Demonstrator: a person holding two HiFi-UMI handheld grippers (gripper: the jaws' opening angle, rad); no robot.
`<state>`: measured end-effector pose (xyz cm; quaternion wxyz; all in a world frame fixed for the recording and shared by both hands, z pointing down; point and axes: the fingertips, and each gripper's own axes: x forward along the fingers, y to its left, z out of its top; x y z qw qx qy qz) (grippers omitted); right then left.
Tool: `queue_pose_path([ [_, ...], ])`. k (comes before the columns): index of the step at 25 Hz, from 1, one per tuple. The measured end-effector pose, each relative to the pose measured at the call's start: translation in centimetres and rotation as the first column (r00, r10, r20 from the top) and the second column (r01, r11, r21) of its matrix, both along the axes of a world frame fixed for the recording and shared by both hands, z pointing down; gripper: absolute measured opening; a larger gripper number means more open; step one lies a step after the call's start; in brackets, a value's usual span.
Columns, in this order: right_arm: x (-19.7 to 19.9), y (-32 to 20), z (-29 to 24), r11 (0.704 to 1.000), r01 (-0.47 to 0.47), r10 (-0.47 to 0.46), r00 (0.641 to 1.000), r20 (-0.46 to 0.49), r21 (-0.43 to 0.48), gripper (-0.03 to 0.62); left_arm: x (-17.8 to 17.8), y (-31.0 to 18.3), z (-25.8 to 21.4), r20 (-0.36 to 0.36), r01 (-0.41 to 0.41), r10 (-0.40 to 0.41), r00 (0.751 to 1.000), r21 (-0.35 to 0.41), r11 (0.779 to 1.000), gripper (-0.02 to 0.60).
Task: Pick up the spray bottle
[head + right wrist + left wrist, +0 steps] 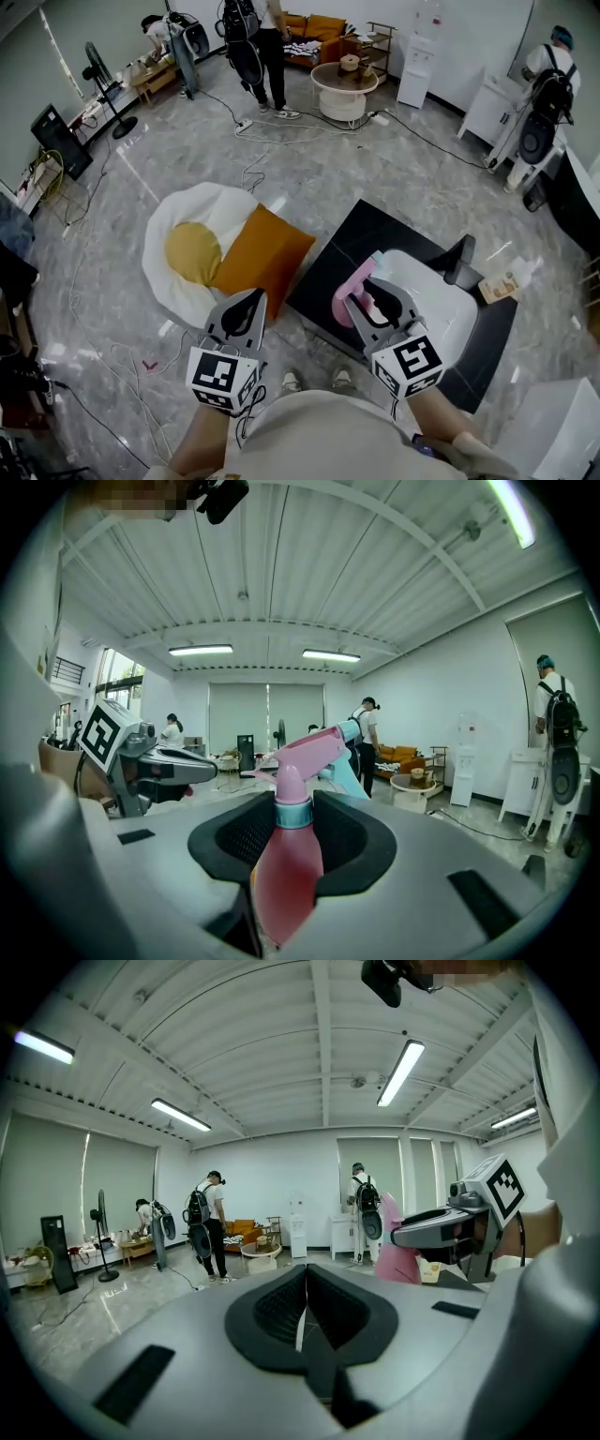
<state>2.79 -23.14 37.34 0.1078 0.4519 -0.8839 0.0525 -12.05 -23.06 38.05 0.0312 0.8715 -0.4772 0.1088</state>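
The spray bottle (286, 860) is pink with a pink trigger head and a teal nozzle tip. My right gripper (292, 819) is shut on its neck and body, and the head sticks up beyond the jaws. In the head view the right gripper (363, 300) holds the bottle (349, 286) above the near edge of a black table (347, 234). My left gripper (251, 302) hangs to its left over the floor, shut and empty. In the left gripper view the jaws of the left gripper (305, 1283) meet with nothing between them, and the bottle (395, 1252) shows at the right.
A white board (441, 314) lies on the black table, with a black stand (460, 261) and a small carton (501, 285) beyond it. An egg-shaped cushion (187, 248) and an orange pillow (264, 255) lie on the floor at left. Cables trail over the floor. People stand at the far end.
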Motion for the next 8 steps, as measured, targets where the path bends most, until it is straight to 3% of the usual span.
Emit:
queue_pose_path([
  [8,-0.04,-0.35,-0.14,1.0,-0.011,0.011,1.0,0.017,-0.014,0.156,-0.74,-0.57,-0.61,-0.006,0.006,-0.006,1.0,0.006,1.0,0.02],
])
